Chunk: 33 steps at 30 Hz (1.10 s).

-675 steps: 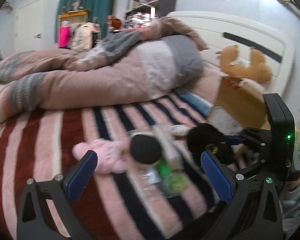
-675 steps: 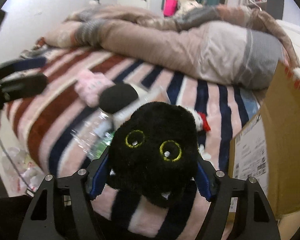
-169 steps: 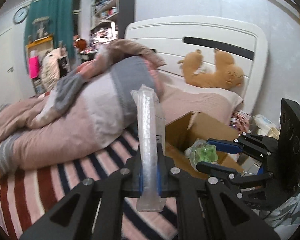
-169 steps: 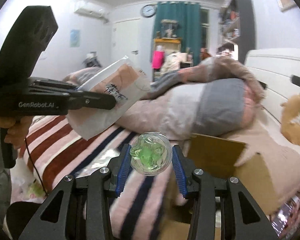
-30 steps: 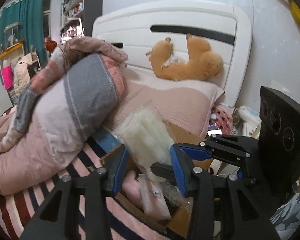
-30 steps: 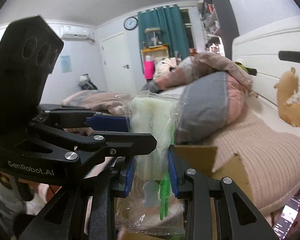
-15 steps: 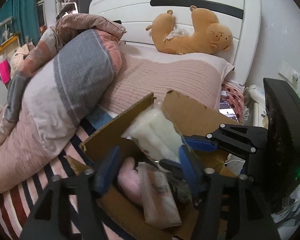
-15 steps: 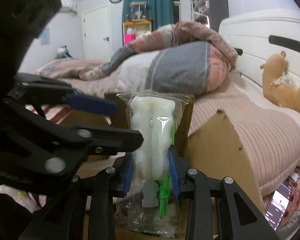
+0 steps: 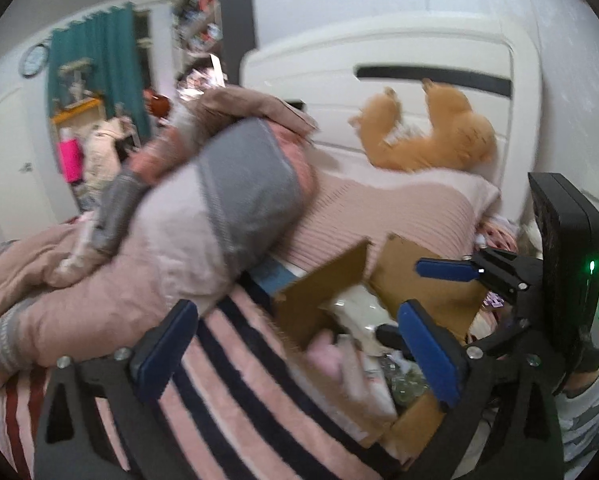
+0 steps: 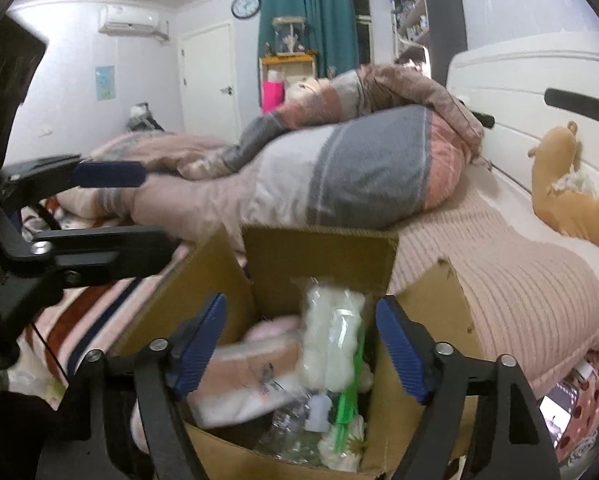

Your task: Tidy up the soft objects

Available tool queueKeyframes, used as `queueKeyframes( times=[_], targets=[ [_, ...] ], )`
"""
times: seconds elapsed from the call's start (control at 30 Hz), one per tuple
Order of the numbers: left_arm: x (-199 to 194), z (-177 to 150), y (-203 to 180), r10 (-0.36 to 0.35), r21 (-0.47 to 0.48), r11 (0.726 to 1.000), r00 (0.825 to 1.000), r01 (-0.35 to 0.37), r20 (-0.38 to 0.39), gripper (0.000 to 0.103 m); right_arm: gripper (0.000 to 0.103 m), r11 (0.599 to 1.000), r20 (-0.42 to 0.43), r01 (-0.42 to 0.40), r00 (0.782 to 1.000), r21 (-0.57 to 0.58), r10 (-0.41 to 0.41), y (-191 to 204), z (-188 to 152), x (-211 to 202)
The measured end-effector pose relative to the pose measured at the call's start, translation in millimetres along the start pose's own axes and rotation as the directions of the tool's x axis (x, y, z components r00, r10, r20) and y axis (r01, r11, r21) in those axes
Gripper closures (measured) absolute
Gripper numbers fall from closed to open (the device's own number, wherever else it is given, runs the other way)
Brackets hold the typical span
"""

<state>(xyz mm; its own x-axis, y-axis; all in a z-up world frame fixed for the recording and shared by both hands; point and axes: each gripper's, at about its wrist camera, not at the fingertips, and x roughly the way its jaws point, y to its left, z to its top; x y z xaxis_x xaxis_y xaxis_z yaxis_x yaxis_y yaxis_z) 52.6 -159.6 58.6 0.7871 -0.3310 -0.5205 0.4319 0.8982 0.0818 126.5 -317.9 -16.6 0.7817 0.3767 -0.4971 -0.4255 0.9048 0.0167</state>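
An open cardboard box [image 10: 319, 256] stands on the striped bed and also shows in the left wrist view [image 9: 323, 288]. Inside it lie a clear bag of white fluffy material [image 10: 331, 344], a pink soft pack [image 10: 243, 372] and a pink plush [image 9: 327, 356]. My right gripper [image 10: 299, 348] is open and empty just above the box's contents. My left gripper [image 9: 295, 344] is open and empty, over the bed at the box's left edge. The right gripper also shows in the left wrist view [image 9: 439, 280].
A rolled pink and grey duvet [image 9: 171, 232] lies across the bed behind the box. An orange plush [image 9: 431, 136] leans on the white headboard [image 9: 379, 56] above a pink pillow [image 10: 499, 272]. Bedside clutter shows at the lower right [image 10: 571, 392].
My right gripper has opened and let the white fluffy bag drop into the box. My left gripper has pulled back and to the left, away from the box.
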Motion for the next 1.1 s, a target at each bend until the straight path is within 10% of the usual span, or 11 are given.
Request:
queueKeyframes(
  times=[0.37, 1.1],
  targets=[
    [-57, -44, 59, 0.235, -0.205, 0.954, 0.97, -0.218, 0.061, 0.001, 0.0, 0.987, 0.151, -0.137, 0.977, -0.084, 0.149, 32, 18, -21],
    [-46, -81, 83, 0.28, -0.301, 0.917, 0.96, -0.261, 0.021, 0.001, 0.0, 0.979, 0.164, -0.174, 0.968, -0.11, 0.191, 54, 8, -16]
  ],
)
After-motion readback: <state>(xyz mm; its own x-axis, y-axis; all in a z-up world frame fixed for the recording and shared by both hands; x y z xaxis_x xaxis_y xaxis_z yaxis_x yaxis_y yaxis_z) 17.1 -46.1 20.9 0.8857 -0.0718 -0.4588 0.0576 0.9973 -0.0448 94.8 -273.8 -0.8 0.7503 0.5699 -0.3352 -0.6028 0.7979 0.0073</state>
